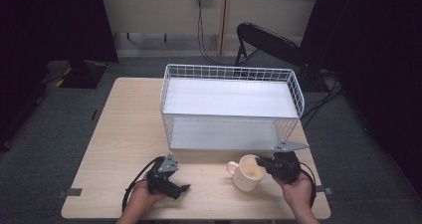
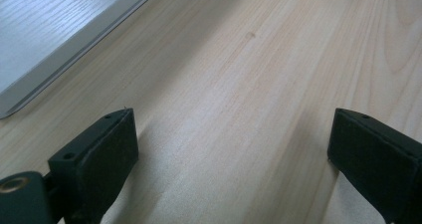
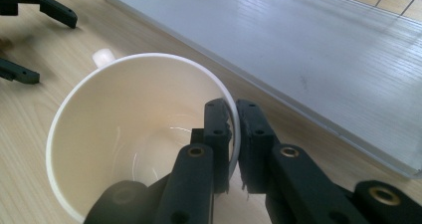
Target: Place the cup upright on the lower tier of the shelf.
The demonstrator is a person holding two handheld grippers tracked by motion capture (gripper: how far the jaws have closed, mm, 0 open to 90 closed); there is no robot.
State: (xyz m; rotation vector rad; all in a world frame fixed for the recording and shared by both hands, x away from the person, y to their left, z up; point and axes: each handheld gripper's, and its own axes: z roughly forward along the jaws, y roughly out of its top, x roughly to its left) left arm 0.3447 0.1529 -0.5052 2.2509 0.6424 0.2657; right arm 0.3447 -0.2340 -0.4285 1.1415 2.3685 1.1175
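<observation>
1. My right gripper (image 3: 233, 149) is clamped on the rim of the white mug (image 1: 247, 172), one jaw inside the wall and one outside; the mug stands upright on the table (image 1: 124, 129) near its front edge, right of centre, handle toward my left hand.
2. The mug holds nothing that I can see; its inside is bare and glossy.
3. The wire basket (image 1: 230, 107) sits just behind the mug, with pale boards on both its levels and nothing on them.
4. My left gripper (image 1: 175, 183) rests low over bare wood, jaws wide apart, gripping nothing.
5. The mug's near side is cut off in the right gripper view.
</observation>
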